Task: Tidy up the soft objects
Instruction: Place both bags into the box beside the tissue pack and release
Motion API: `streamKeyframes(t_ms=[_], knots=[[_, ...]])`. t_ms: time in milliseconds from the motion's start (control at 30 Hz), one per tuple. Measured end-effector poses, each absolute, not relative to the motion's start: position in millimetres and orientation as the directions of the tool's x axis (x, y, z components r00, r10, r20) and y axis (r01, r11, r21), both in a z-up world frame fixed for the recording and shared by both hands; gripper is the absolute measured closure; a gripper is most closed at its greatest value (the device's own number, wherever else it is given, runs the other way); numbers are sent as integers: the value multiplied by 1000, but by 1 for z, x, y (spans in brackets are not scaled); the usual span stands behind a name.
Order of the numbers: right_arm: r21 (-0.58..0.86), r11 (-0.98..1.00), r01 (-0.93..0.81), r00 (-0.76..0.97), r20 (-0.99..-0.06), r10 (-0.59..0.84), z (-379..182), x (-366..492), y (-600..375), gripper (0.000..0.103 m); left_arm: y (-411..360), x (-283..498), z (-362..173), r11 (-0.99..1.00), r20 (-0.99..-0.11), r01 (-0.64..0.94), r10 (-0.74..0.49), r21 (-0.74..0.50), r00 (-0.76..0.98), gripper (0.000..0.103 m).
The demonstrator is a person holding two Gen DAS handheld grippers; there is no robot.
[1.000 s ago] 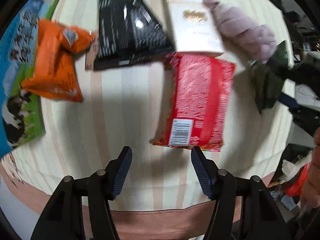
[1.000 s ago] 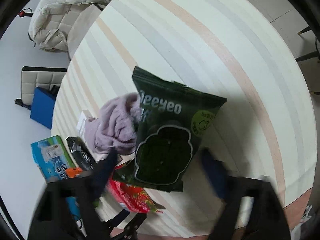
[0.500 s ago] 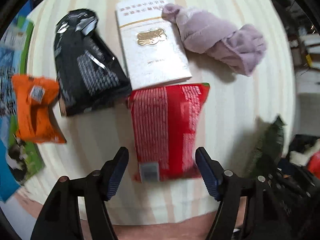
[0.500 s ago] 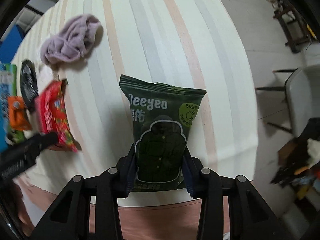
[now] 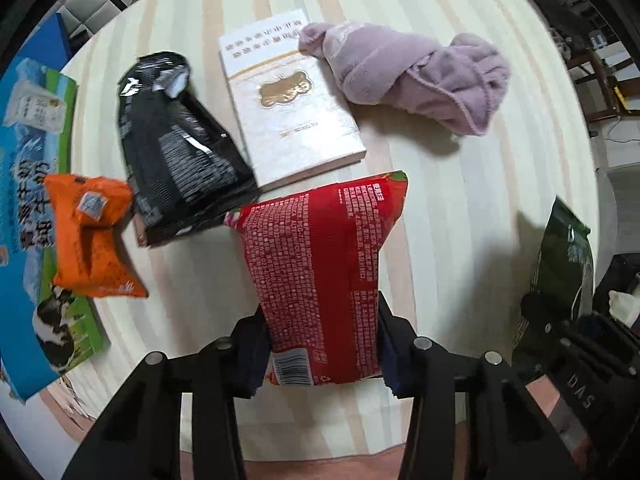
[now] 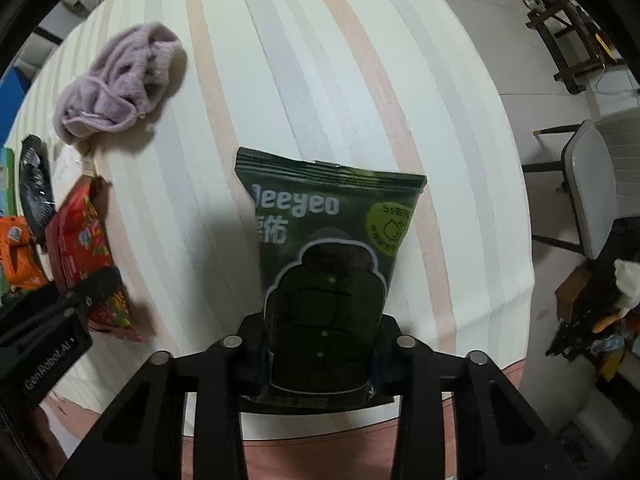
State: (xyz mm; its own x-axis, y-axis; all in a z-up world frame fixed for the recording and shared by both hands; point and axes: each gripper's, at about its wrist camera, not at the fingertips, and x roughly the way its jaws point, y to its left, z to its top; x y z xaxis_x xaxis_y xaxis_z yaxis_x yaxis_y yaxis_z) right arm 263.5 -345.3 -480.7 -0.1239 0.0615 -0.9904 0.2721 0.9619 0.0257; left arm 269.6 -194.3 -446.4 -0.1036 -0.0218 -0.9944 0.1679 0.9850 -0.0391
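Left jaws have closed on crinkled red packet point(image 5: 320, 280).

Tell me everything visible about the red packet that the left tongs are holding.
The red packet is a soft, glossy plastic pouch with dense white small print, a white barcode label near its lower end and a green-edged far corner. It looks puffy and slightly creased. The left tongs are shut on its lower end, one finger on each side. It points away from the camera above the striped table; its far end reaches toward the white book and black pouch.
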Motion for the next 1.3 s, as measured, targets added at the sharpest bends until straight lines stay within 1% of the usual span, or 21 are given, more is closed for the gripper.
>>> streamKeyframes(t_ms=[67, 167, 233, 367, 533, 667, 767, 933, 1033, 1167, 1300], knots=[[39, 961, 273, -89, -994, 65, -464, 261, -341, 66, -191, 261, -430, 984, -996, 166, -49, -61, -77, 61], [94, 961, 261, -37, -994, 107, -432, 255, -330, 66, -170, 251, -397, 982, -995, 159, -99, -103, -31, 61], [122, 965, 232, 7, -992, 124, -407, 252, -315, 66, -153, 242, -366, 978, -989, 152, -148, -145, 12, 61], [195, 966, 167, 75, -980, 185, -359, 247, -270, 67, -107, 231, -316, 974, -975, 141, -192, -176, 110, 61], [305, 949, 73, 137, -946, 294, -300, 241, -204, 67, -22, 238, -269, 982, -961, 88, -180, -165, 209, 61], [340, 940, -18, 160, -927, 338, -271, 251, -134, 67, 72, 250, -248, 995, -961, 18, -100, -99, 259, 61], [342, 936, -81, 152, -924, 350, -260, 264, -76, 67, 133, 257, -241, 998, -964, -39, -41, -53, 264, 61], [287, 948, -135, 151, -940, 306, -262, 293, 11, 67, 210, 289, -264, 993, -969, -111, 66, 41, 238, 61], [254, 958, -130, 133, -953, 271, -283, 318, 46, 67, 244, 315, -285, 986, -971, -132, 124, 98, 204, 61], [197, 974, -114, 94, -974, 208, -321, 346, 75, 67, 270, 345, -313, 982, -977, -128, 155, 137, 144, 61], [127, 986, -111, 63, -989, 135, -368, 370, 82, 67, 283, 371, -349, 983, -982, -92, 169, 161, 82, 61]])
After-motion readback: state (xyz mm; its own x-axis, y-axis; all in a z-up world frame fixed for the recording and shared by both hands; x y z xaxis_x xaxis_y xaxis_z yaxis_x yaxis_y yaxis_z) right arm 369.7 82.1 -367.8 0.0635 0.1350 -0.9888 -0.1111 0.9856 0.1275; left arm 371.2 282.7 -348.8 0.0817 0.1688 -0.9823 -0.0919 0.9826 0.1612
